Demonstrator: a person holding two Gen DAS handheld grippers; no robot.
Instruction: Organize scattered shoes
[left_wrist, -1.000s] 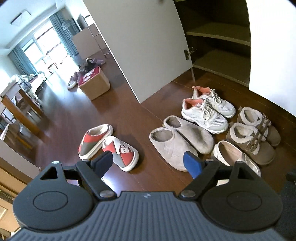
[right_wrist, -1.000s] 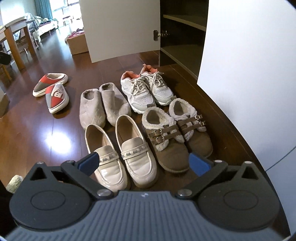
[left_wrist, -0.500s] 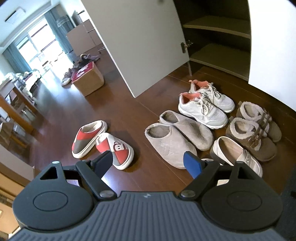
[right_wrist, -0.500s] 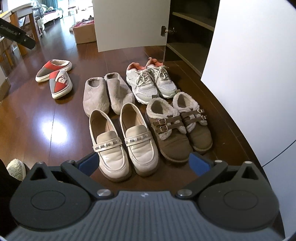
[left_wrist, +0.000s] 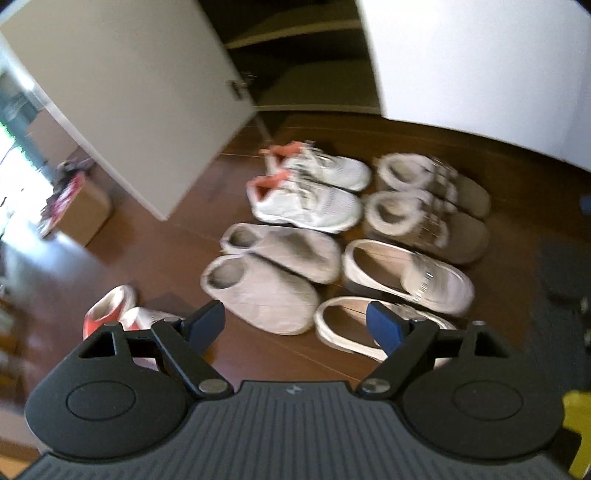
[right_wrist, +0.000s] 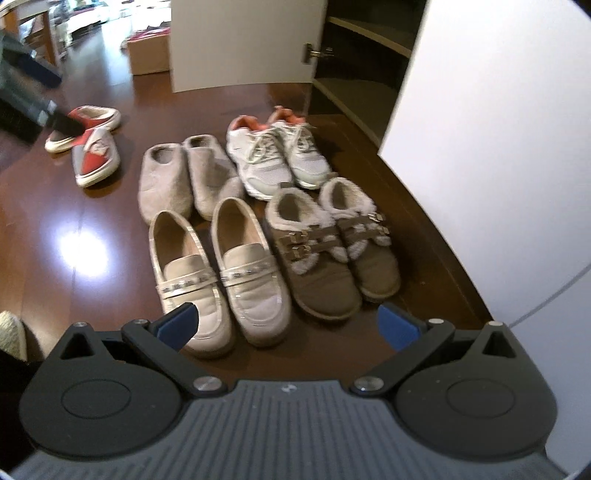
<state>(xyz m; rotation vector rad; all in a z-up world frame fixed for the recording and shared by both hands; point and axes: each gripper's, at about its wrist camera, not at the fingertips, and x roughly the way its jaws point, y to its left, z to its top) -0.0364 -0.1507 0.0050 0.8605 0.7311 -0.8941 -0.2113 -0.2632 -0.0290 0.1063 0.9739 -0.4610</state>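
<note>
Right wrist view: right gripper (right_wrist: 288, 325) spread wide, empty, above cream loafers (right_wrist: 218, 273); beyond, brown fur-lined shoes (right_wrist: 332, 243), grey slippers (right_wrist: 188, 177), white sneakers (right_wrist: 277, 155), red slippers (right_wrist: 88, 144) well apart leftward. Left gripper (left_wrist: 295, 325) likewise apart, empty, seemingly over floor (left_wrist: 155, 251); blurred.

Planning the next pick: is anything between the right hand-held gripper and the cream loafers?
Nothing visible. The right hand-held gripper is open, and the cream loafers lie on bare floor directly ahead of it.

Black tool (right_wrist: 287, 325), blue pads (right_wrist: 397, 326), grey ribbed base, seemingly plastic.
</note>
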